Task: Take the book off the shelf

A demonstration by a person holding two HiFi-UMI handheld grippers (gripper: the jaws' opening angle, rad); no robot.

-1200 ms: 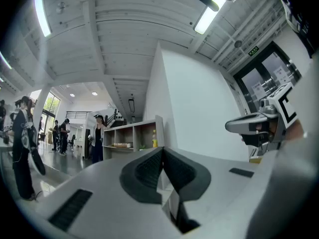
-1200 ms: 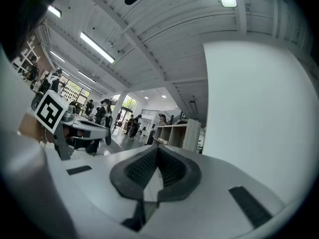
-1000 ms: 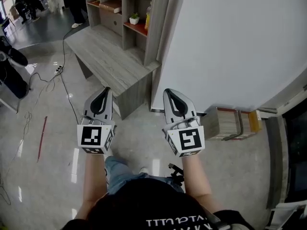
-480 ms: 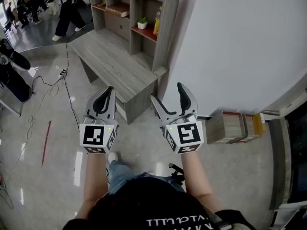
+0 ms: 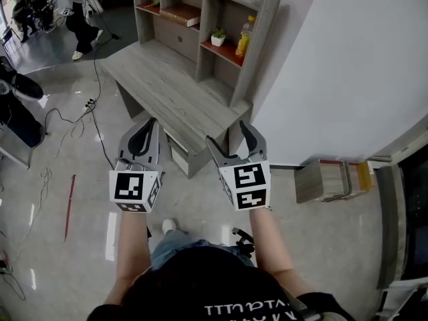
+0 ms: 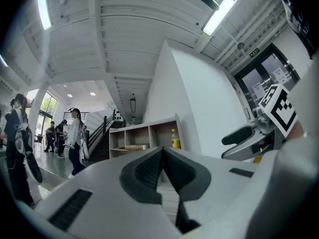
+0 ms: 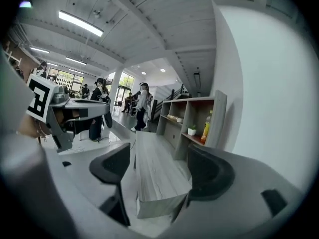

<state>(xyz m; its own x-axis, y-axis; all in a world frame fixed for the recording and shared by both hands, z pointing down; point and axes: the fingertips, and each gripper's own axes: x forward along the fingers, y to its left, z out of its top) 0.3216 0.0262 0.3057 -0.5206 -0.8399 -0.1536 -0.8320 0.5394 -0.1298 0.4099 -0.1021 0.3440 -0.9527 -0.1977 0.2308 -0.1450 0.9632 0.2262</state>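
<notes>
A brown book (image 5: pixel 182 13) lies flat in the upper left bay of the grey wooden shelf unit (image 5: pixel 257 45), at the back of a desk (image 5: pixel 167 89). Both grippers hover over the floor in front of the desk, far from the book. My left gripper (image 5: pixel 142 136) is shut with nothing in it. My right gripper (image 5: pixel 231 138) is open and empty. In the left gripper view the book (image 6: pixel 132 147) shows beyond the shut left gripper (image 6: pixel 162 156). In the right gripper view the book (image 7: pixel 173 117) lies far beyond the open right gripper (image 7: pixel 162 166).
A small potted plant (image 5: pixel 218 39) and a yellow bottle (image 5: pixel 246 35) stand on the red lower shelf. A white wall (image 5: pixel 348 65) rises to the right, with a low wooden stool (image 5: pixel 331 179) at its foot. Cables (image 5: pixel 73 122) trail on the floor, and people stand at far left (image 5: pixel 77 12).
My right gripper was shut a second ago and has opened wide. Both grippers and the view have come nearer the desk and shelf. The left gripper has stayed shut.
</notes>
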